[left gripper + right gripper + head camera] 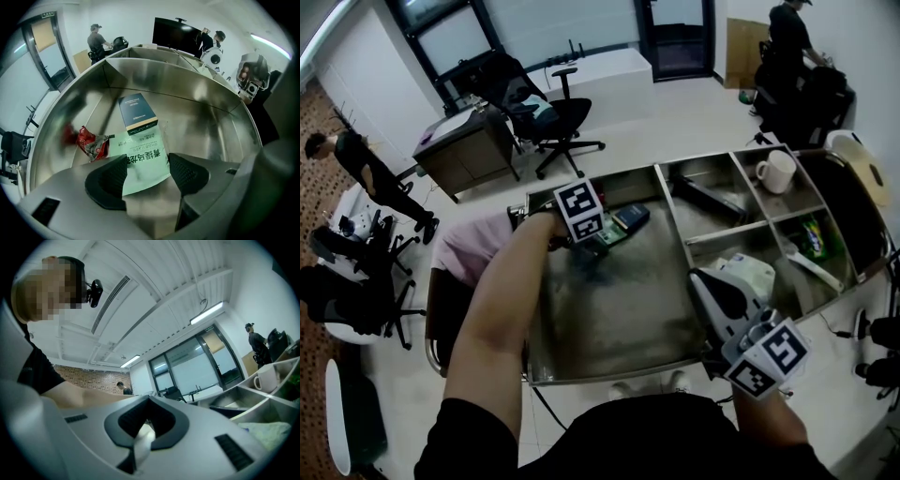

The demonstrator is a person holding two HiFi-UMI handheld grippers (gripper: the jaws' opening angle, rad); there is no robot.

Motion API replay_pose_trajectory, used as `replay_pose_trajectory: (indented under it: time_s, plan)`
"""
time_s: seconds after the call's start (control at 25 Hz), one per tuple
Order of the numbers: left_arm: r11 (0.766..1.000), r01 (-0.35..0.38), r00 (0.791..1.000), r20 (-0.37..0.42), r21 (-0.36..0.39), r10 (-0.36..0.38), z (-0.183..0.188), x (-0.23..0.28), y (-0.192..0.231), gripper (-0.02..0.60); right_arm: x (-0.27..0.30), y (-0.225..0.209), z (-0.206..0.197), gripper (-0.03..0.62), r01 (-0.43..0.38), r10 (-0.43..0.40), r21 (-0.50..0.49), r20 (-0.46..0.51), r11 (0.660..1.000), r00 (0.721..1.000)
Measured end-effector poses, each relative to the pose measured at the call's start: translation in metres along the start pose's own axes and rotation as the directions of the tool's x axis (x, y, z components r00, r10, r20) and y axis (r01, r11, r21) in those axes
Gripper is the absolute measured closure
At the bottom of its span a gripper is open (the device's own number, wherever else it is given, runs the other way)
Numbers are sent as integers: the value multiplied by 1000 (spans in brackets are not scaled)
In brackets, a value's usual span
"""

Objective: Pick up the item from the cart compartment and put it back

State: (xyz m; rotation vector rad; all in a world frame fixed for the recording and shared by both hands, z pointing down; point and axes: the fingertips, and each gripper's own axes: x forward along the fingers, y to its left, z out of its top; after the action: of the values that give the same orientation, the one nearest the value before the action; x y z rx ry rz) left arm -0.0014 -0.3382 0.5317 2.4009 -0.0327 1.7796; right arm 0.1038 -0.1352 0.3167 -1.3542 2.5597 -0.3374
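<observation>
In the left gripper view a pale green packet (140, 152) with printed characters lies flat on the floor of the steel cart's (619, 309) large compartment. My left gripper (147, 161) is open, one jaw on each side of the packet's near end. Just beyond lie a dark blue box (137, 114) and a red wrapper (89, 143). The head view shows the left gripper (598, 242) low in that compartment beside the box (630, 217). My right gripper (705, 281) hangs over the cart's right side. It (149, 399) is shut on a white strip (143, 437).
A white mug (775, 171) stands in the far right compartment, and a green packet (814, 236) lies in the one nearer. A pale cloth (750, 270) lies by the right gripper. An office chair (548, 112), a desk (469, 141) and people (356, 164) are beyond the cart.
</observation>
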Motion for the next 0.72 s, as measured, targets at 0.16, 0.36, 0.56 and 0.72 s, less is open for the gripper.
replay_pose_trajectory:
  time_s: [0.16, 0.36, 0.56, 0.72]
  plan:
    - [1000, -9, 1000, -13, 24, 9, 0, -1, -1, 311, -1, -2, 1, 574, 7, -7, -2, -3, 1000, 1000]
    - [998, -21, 999, -38, 58, 23, -3, -4, -4, 379, -2, 0, 0, 574, 6, -6, -5, -4, 1000, 1000]
    - [998, -20, 998, -55, 62, 24, -10, -8, -9, 402, -5, 3, 0, 574, 3, -3, -6, -2, 1000, 1000]
    - [999, -29, 999, -19, 36, 30, -9, -20, -9, 422, -6, 6, -1, 574, -1, 1, -6, -1, 1000, 1000]
